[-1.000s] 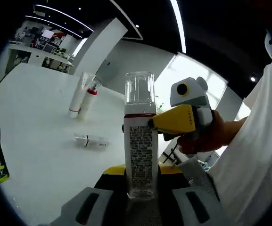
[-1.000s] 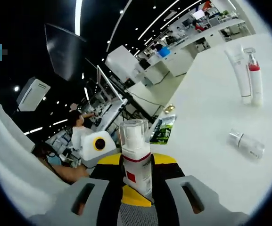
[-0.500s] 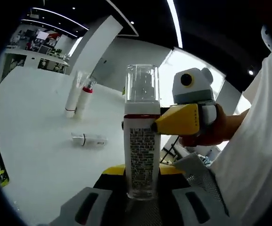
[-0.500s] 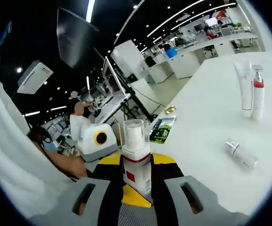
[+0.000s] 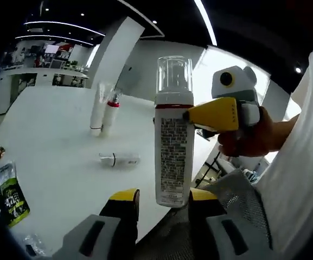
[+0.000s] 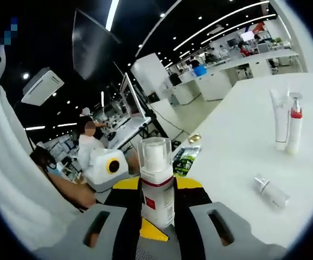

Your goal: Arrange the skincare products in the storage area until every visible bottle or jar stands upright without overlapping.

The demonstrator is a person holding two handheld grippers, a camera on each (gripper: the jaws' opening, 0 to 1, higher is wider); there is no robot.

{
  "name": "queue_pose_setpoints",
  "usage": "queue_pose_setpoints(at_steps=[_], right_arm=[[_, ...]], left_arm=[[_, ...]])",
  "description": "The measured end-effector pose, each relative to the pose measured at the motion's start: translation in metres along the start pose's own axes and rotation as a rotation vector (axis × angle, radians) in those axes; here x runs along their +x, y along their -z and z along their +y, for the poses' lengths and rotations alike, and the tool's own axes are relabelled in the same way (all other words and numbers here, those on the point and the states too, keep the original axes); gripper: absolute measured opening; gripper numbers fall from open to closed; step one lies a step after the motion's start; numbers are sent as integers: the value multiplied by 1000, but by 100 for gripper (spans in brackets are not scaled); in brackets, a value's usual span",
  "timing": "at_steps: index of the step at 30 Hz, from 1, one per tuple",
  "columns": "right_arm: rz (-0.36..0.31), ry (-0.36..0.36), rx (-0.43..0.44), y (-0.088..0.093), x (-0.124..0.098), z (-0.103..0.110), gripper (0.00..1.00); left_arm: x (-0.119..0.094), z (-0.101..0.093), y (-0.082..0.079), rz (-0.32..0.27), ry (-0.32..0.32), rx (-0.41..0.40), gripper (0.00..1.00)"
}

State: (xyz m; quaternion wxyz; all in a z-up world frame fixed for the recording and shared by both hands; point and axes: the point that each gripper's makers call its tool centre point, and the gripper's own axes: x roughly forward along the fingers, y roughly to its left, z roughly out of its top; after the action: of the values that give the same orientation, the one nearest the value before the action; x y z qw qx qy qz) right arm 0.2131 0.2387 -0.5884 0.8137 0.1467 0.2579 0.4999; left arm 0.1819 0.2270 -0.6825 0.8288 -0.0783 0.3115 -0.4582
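A white foam bottle (image 5: 173,146) with a clear cap and a red collar stands upright in the air over the table edge. My right gripper (image 6: 157,187) is shut on the bottle (image 6: 156,189), and its yellow jaw (image 5: 213,114) presses the bottle's side in the left gripper view. My left gripper (image 5: 163,197) is open, its jaws standing apart around the bottle's base. A white tube (image 5: 97,108) and a red-collared pump bottle (image 5: 110,111) stand upright on the white table (image 5: 58,141). A small white bottle (image 5: 121,158) lies on its side nearer me.
A green packet (image 5: 10,196) lies near the table's edge, seen also as the packet (image 6: 182,158). The tube (image 6: 279,120), pump bottle (image 6: 293,127) and lying bottle (image 6: 270,191) sit right in the right gripper view. A person's hand (image 5: 248,143) holds the right gripper.
My left gripper's jaws have spread off the foam bottle, which they clasped before. The right gripper keeps hold of it, and the bottle sits higher in the left gripper view.
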Motion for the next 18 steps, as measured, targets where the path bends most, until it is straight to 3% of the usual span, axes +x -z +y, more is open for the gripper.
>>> queue_pose_setpoints(at_steps=[6, 8, 11, 13, 16, 18], right_arm=[[-24, 15, -19, -6, -4, -7, 20], [-25, 22, -27, -7, -5, -9, 20], [-35, 33, -31, -10, -8, -16, 20], [-42, 43, -38, -12, -9, -20, 20], [-48, 54, -42, -15, -9, -26, 20], [-49, 62, -48, -17, -9, -30, 20]], left_arm=[[-19, 33, 14, 99, -199, 141, 38], [-29, 47, 16, 133, -288, 235, 38], [-40, 57, 21, 149, -383, 316, 38], [-41, 58, 25, 159, -414, 371, 38], [-29, 57, 22, 126, -425, 419, 38], [-27, 59, 27, 171, -428, 456, 38]])
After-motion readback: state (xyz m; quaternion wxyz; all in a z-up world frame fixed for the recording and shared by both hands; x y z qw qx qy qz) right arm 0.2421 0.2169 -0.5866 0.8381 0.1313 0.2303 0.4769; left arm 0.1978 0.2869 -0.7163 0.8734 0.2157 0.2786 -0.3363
